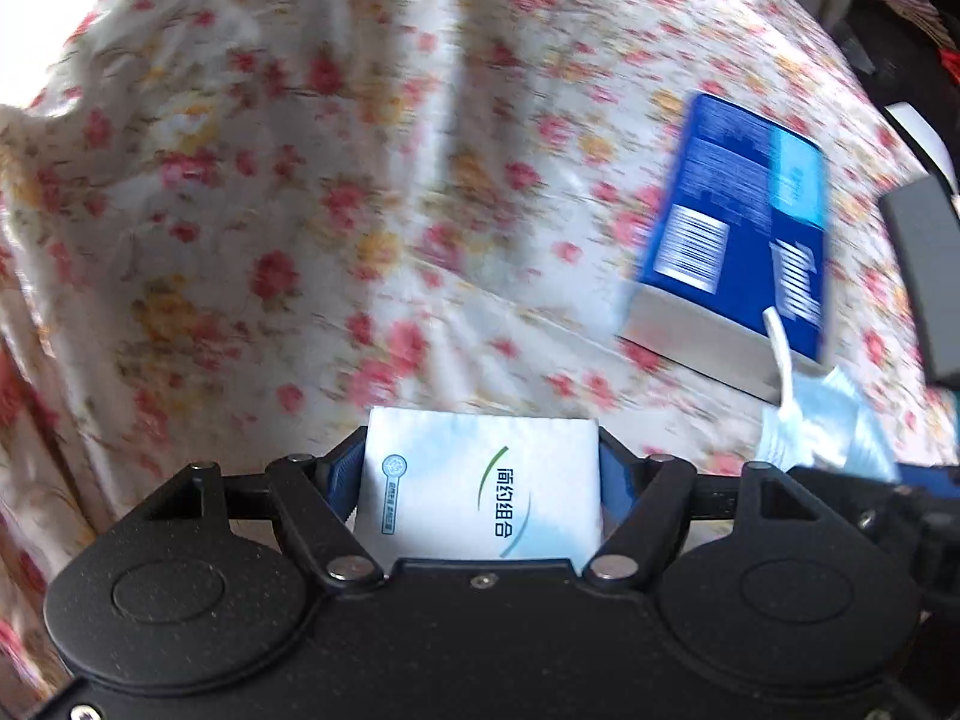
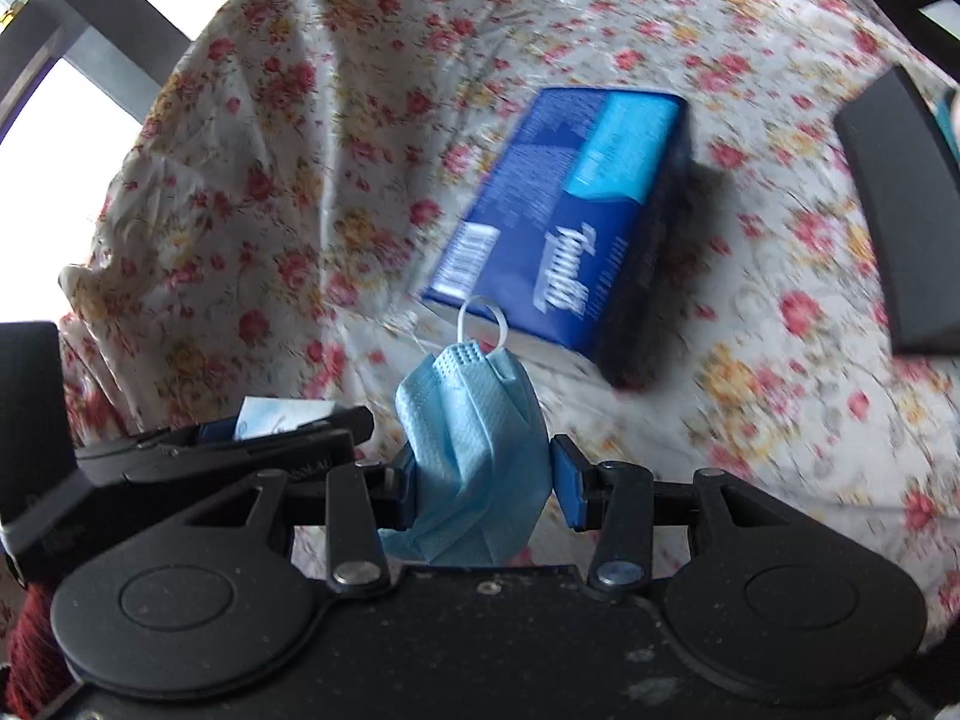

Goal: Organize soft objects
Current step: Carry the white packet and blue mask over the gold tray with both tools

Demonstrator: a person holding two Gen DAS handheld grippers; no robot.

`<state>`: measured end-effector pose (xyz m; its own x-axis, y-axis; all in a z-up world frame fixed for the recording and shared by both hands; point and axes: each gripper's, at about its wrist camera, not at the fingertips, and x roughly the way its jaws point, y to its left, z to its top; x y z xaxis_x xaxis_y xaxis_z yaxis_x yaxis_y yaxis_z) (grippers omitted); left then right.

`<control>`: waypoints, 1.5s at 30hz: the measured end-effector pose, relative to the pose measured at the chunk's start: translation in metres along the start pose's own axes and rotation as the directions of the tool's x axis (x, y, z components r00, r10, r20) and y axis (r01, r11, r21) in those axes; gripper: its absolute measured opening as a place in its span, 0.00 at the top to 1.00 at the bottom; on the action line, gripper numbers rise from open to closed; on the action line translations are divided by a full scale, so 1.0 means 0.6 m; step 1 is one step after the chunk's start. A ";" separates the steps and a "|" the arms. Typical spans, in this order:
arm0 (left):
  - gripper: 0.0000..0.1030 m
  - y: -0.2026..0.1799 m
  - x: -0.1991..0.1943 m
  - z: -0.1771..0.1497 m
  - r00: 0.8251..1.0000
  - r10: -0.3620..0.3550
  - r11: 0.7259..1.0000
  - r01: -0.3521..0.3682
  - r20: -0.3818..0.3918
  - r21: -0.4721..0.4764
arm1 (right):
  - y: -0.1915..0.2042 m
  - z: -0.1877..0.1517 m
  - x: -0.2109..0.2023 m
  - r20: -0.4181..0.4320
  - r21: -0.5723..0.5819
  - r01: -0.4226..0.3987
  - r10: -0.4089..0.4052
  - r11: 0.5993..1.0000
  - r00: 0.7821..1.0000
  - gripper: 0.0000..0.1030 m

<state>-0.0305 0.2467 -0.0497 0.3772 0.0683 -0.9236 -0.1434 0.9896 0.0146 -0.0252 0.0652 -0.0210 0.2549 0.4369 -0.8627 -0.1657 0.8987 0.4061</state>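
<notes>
A white tissue pack [image 1: 480,483] with green print sits between the blue pads of my left gripper [image 1: 480,468], which is shut on it. My right gripper [image 2: 483,468] is shut on a crumpled light-blue face mask [image 2: 474,438]; its white ear loop [image 2: 483,318] sticks up ahead. That mask [image 1: 822,426] also shows at the right of the left wrist view. A dark blue tissue box [image 1: 735,240] lies on the floral cloth ahead and right of my left gripper. In the right wrist view the box [image 2: 570,222] lies just beyond the mask. The left gripper [image 2: 240,438] with its pack appears at the left there.
A wrinkled floral cloth [image 1: 300,180] covers the whole surface. A dark flat object [image 2: 894,210] lies at the right edge of the cloth, also seen as a grey block [image 1: 924,282]. Bright windows and dark frames stand beyond the cloth's far left.
</notes>
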 end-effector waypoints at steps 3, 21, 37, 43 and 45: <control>0.33 -0.046 -0.011 -0.007 0.999 -0.045 0.998 0.045 -0.014 0.041 | -0.047 -0.024 -0.022 0.007 0.055 0.013 -0.013 0.998 1.000 0.58; 0.33 -0.379 -0.080 0.025 0.942 -0.336 0.883 0.319 -0.011 0.344 | -0.387 -0.098 -0.244 0.180 0.471 0.190 -0.305 0.861 0.935 0.58; 0.33 -0.549 -0.049 0.030 0.905 -0.418 0.835 0.417 -0.079 0.358 | -0.540 -0.004 -0.343 0.256 0.577 0.261 -0.475 0.774 0.842 0.58; 0.33 -0.582 -0.035 0.009 0.901 -0.418 0.840 0.431 -0.112 0.331 | -0.557 0.017 -0.351 0.256 0.578 0.277 -0.493 0.768 0.832 0.58; 0.33 -0.592 -0.032 -0.002 0.897 -0.423 0.835 0.441 -0.127 0.330 | -0.559 0.021 -0.351 0.253 0.579 0.279 -0.494 0.766 0.832 0.58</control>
<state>0.0118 -0.1065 -0.0375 0.2829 -0.3738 -0.8833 0.3480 0.8982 -0.2686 -0.0113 -0.3278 0.0281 0.5349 -0.0711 -0.8419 0.4958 0.8333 0.2446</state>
